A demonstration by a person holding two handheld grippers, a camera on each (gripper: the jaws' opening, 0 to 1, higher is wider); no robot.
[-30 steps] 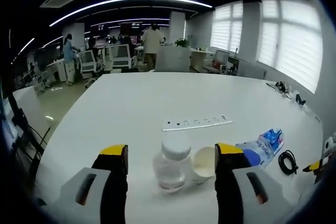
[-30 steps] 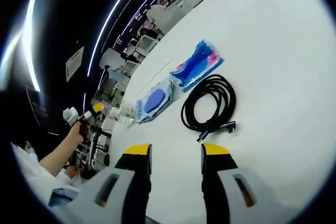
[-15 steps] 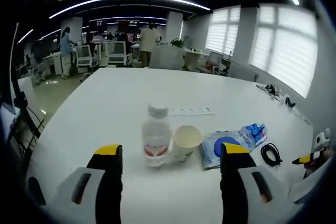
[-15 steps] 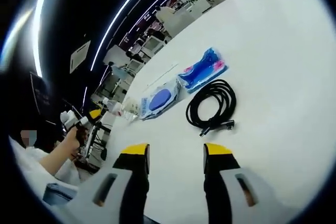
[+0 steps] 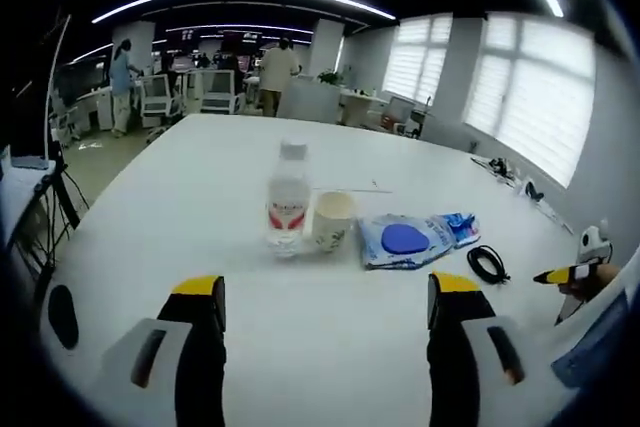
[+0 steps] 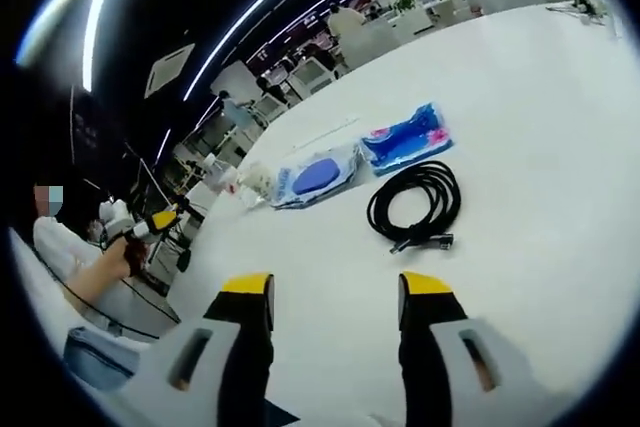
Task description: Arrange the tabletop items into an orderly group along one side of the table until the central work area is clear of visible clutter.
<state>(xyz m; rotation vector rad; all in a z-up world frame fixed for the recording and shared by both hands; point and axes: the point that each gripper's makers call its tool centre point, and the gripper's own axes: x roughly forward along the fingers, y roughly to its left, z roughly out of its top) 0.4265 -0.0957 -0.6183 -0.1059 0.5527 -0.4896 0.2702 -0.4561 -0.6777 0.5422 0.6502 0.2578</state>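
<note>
While the left gripper point(image 5: 325, 297) hangs above the white desk point(image 5: 200, 207) with its yellow-tipped jaws wide apart and nothing between them, a short row of things stands ahead of it, toward twelve o'clock in the left gripper view. A clear water bottle point(image 5: 288, 199) with a red label stands upright, and a paper cup point(image 5: 332, 220) sits just beside it at its three o'clock side. Next along lies a clear bag with a blue disc point(image 5: 403, 240), then a blue packet point(image 5: 458, 226) touching or overlapping its far end, and a coiled black cable point(image 5: 487, 263) near that, toward four o'clock. At the three o'clock edge a hand holds the other gripper.

Seen from the right gripper point(image 6: 330, 292), whose jaws also stand apart and hold nothing, the cable point(image 6: 417, 209) lies straight ahead at twelve o'clock, close to the jaw tips but not touching them. Beyond it lie the blue packet point(image 6: 408, 137) and the disc bag point(image 6: 318, 174), with the cup point(image 6: 259, 180) farther toward ten o'clock. A person's hand point(image 6: 125, 252) grips the other tool at nine o'clock.
</note>
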